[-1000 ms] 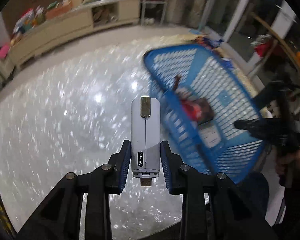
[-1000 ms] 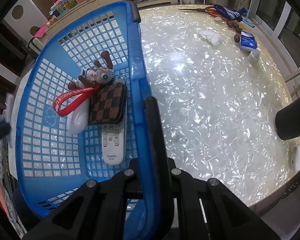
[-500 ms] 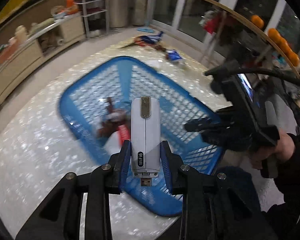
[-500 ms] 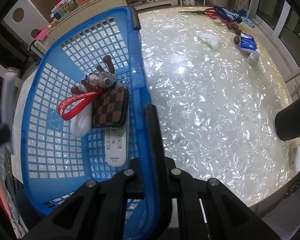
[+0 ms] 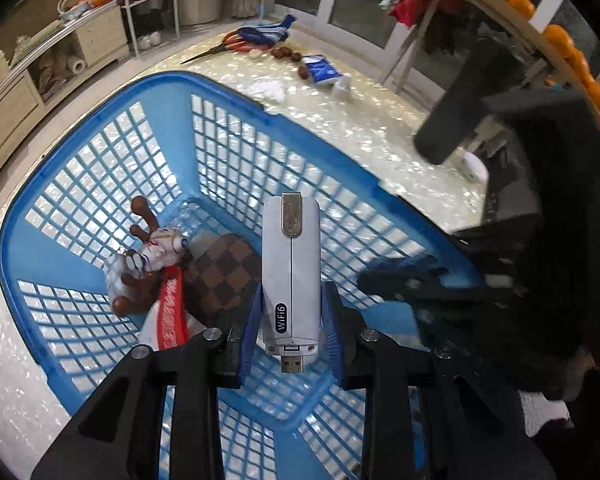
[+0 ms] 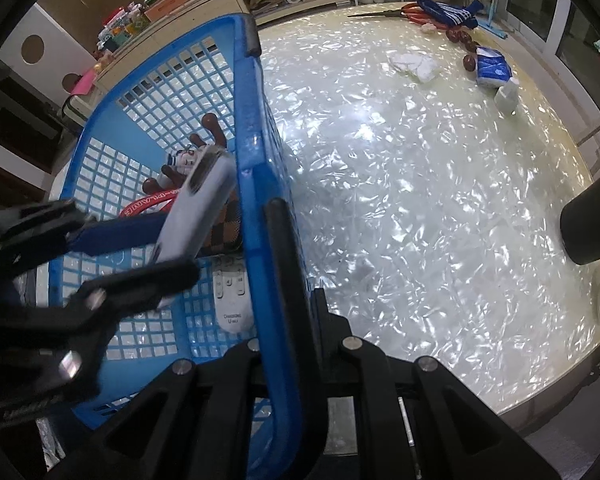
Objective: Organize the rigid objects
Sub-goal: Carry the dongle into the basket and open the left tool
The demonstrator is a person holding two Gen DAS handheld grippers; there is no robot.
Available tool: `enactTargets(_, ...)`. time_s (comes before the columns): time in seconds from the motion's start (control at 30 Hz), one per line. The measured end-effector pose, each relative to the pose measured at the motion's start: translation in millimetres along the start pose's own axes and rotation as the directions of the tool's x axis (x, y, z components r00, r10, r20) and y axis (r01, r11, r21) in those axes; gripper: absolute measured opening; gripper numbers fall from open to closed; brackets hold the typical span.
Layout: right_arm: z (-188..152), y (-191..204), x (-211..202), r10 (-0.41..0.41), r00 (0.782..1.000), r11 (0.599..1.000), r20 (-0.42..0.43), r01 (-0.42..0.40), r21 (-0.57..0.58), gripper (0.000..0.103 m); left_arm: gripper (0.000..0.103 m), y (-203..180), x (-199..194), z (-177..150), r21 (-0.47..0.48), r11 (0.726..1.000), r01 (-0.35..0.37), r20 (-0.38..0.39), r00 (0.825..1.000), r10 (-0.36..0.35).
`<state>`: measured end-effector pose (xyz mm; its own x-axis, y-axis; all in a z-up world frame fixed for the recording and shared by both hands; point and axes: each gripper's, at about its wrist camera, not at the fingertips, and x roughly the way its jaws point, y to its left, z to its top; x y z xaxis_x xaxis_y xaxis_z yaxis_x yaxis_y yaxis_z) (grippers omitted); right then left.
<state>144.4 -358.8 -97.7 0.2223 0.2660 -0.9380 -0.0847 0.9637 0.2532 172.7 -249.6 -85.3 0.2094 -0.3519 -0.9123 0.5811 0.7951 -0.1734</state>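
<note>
dongle now over the basket

left view: left tongs (image 5: 291,326) clamped on the dongle (image 5: 291,268), swung from beside the basket (image 5: 100,92) to above its middle; release comes next.
right view: right tongs (image 6: 286,292) clamped on the basket's near-right rim, steadying it on the surface (image 6: 420,200).

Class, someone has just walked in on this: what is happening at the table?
A person with a gripper in each hand is tidying things into a blue basket. The left gripper holds a white WiFi dongle above the basket, not yet released. The right gripper is shut on the basket's rim. A reindeer toy, checkered wallet and remote already lie inside.
</note>
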Motion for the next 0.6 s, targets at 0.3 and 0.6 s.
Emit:
enactTargets(0.3,0,0,1,0.007,1.000,1.000,0.001,-0.007,0.014,0.007,0.033,20,25,14,-0.084,0.996,-0.034,-0.079,0.997,0.027)
enactTargets(0.6,0,1,3,0.003,1.000,1.000,0.001,-0.003,0.009,0.007,0.033,18,47,19,-0.066,0.994,-0.087,-0.188,0.979,0.074)
